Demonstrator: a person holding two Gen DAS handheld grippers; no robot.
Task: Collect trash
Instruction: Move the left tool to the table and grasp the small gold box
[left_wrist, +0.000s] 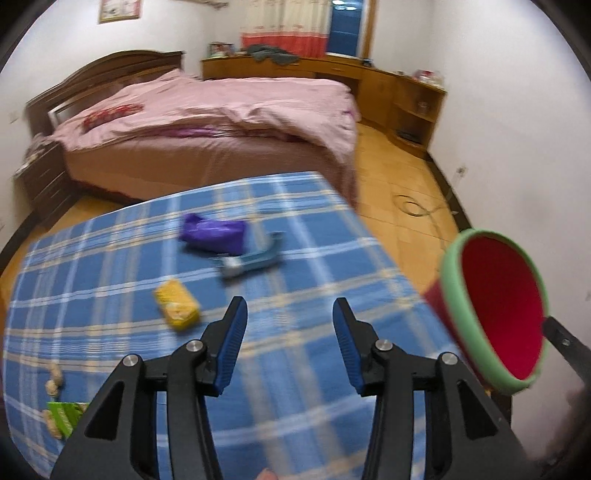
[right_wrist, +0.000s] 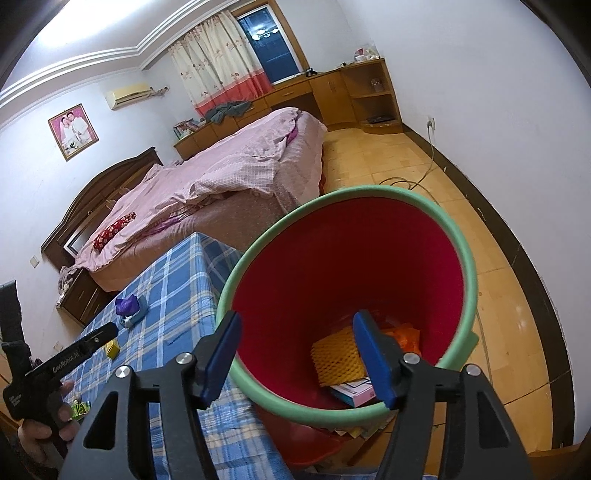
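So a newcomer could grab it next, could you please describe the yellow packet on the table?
Find the blue plaid table in front of the pink bed. On it, nearer the camera than the purple bag and teal item, lies the yellow packet. It is the only yellow thing there, a small blocky wrapper lying alone.

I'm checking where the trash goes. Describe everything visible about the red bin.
The red bin is a round, plastic-looking bucket with a thick pale green rim, tapering downward. It stands upright beside the blue plaid table. Inside lie yellow foam netting, an orange wrapper and a small box. The right gripper hovers over its mouth, open and empty.
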